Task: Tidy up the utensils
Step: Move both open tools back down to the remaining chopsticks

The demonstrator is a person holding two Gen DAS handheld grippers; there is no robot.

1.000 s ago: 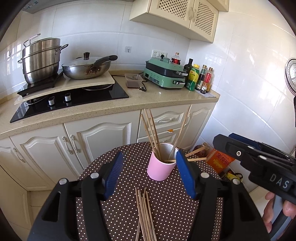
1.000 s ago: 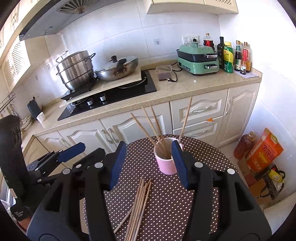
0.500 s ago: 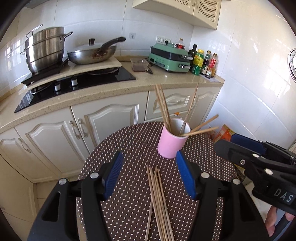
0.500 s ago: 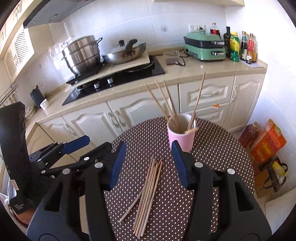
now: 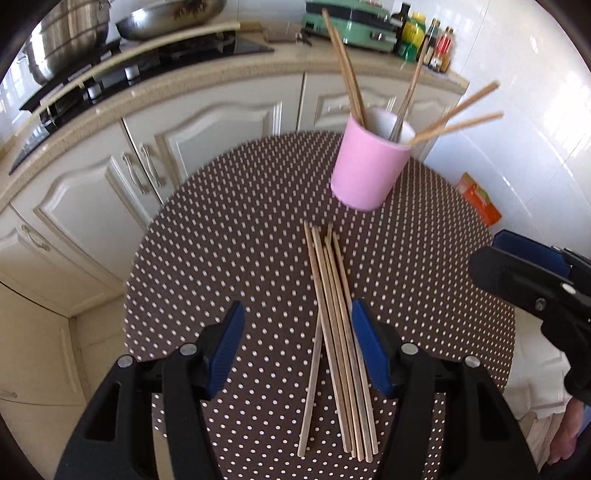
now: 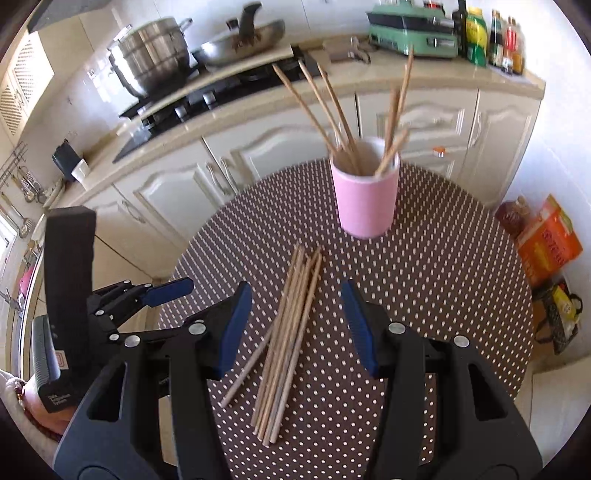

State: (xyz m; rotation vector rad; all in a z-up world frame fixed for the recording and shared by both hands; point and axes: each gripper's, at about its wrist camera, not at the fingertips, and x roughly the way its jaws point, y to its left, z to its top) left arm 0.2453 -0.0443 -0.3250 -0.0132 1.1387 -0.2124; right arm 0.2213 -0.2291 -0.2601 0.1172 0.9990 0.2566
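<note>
A pink cup (image 5: pixel 367 168) holding several wooden chopsticks stands at the far side of a round brown polka-dot table (image 5: pixel 229 240); it also shows in the right wrist view (image 6: pixel 365 192). A bundle of loose chopsticks (image 5: pixel 338 325) lies flat on the table in front of the cup, also seen in the right wrist view (image 6: pixel 288 339). My left gripper (image 5: pixel 297 343) is open and empty, hovering over the near end of the bundle. My right gripper (image 6: pixel 295 325) is open and empty, above the same bundle. Each gripper shows in the other's view, at the right (image 5: pixel 535 280) and at the left (image 6: pixel 147 295).
Behind the table runs a kitchen counter (image 6: pixel 443 74) with cream cabinets, a hob with steel pots (image 6: pixel 151 55) and a pan, a green appliance (image 6: pixel 413 22) and bottles. An orange box (image 6: pixel 550 240) and bags sit on the floor at right.
Both grippers have tilted downward and come lower over the table, so the loose chopsticks now lie between their fingers. The cup and chopsticks have not moved.
</note>
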